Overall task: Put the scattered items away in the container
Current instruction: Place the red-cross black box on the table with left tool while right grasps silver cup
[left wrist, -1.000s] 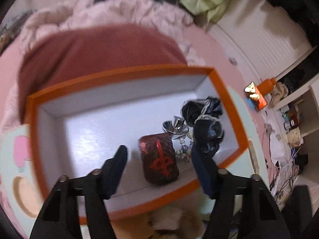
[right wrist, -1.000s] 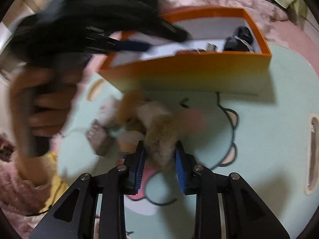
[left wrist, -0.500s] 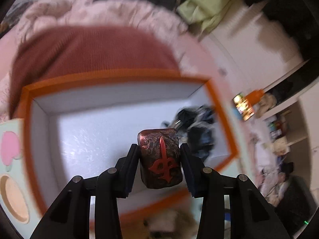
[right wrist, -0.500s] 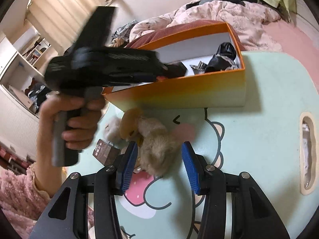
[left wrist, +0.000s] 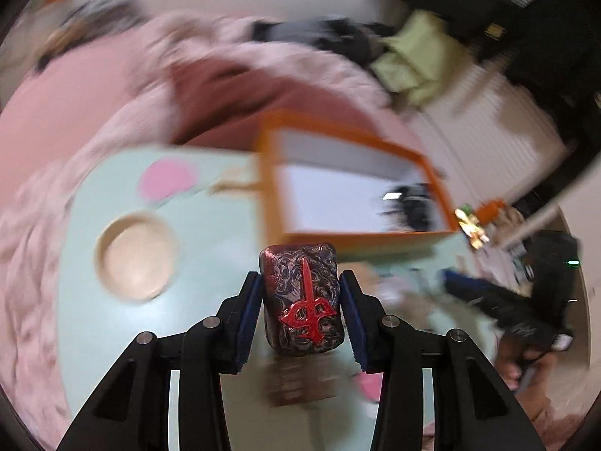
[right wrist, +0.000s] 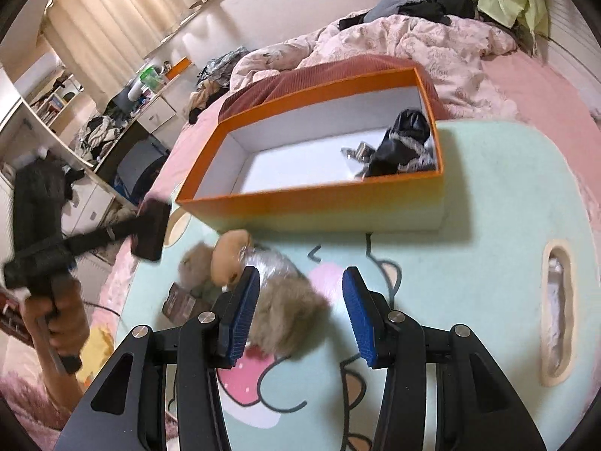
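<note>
My left gripper [left wrist: 300, 276] is shut on a dark red patterned case [left wrist: 302, 300] with a red cross emblem. It holds the case above the mint mat, outside the orange box [left wrist: 270, 188]. The right wrist view shows that gripper [right wrist: 150, 225] and the case [right wrist: 152, 242] left of the box [right wrist: 311, 203], in a person's hand [right wrist: 64, 323]. My right gripper [right wrist: 300, 274] stands open over a furry brown plush toy [right wrist: 289, 300] on the mat. The fur lies between the fingers, with a gap on the right. A black scrunchie [right wrist: 407, 139] and a metal piece [right wrist: 357, 150] lie in the box.
A small brown packet [right wrist: 180, 300] lies on the mint cartoon mat [right wrist: 488, 225] beside the plush. The mat has a round cream recess [left wrist: 135, 255] and an oval one [right wrist: 556, 315]. Pink bedding [right wrist: 432, 41] and piled clothes sit behind the box.
The left gripper closed on the red case inside the box, then carried it out to the left over the mat. The right gripper opened around the plush.
</note>
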A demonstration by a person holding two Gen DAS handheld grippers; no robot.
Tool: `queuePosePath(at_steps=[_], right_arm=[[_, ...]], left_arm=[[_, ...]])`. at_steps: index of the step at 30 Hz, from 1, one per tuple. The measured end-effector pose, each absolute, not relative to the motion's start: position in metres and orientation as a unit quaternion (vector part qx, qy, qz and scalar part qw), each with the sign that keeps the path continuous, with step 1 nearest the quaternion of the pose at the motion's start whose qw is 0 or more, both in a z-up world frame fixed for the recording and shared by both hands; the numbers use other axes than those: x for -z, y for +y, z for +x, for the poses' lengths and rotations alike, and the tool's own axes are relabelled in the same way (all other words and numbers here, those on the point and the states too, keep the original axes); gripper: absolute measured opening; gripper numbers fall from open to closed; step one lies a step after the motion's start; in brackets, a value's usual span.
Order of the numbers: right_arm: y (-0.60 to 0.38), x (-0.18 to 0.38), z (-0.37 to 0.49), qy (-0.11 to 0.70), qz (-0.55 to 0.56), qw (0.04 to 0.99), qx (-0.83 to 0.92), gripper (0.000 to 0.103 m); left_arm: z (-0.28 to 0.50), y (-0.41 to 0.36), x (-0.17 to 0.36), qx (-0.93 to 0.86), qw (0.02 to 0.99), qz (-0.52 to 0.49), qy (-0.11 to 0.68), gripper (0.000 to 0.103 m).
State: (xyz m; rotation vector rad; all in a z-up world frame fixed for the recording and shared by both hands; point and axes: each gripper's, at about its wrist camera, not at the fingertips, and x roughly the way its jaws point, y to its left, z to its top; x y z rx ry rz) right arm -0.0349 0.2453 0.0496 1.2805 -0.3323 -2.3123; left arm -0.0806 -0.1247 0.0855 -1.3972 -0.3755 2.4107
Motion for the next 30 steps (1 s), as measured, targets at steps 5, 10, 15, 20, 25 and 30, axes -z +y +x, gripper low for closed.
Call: queuePosePath(at_steps=[5,10,15,20,25,30], right_arm=[[0.246,-0.08,-0.058,-0.106,0.444,0.231,0.859,0.047],[0.244,-0.103,-0.108,-0.079,0.463,0.172,0.866,0.043],[0.213,-0.078,-0.157,-0.029,0.546,0.177,0.818,0.027],[0.191,-0.048,-0.178,0.036,0.598,0.146,0.788,0.026],[0.184,-0.027,-0.181,0.072,0.619,0.128,0.772,0.026],[0.18,-0.028,-0.18,0.081,0.597,0.13,0.787,0.003]], left_arm=[[-0.08,-0.14,-0.053,-0.849,0.111,-0.501,-0.124,0.041],[-0.075,-0.115,-0.041,-0.847,0.13,-0.503,-0.114,0.041],[-0.071,-0.099,-0.041,-0.852,0.142,-0.496,-0.082,0.045],[-0.068,-0.113,-0.044,-0.855,0.145,-0.486,-0.109,0.067],[-0.07,-0.125,-0.046,-0.854,0.143,-0.482,-0.137,0.068],[-0.068,-0.125,-0.05,-0.857,0.148,-0.474,-0.141,0.068]])
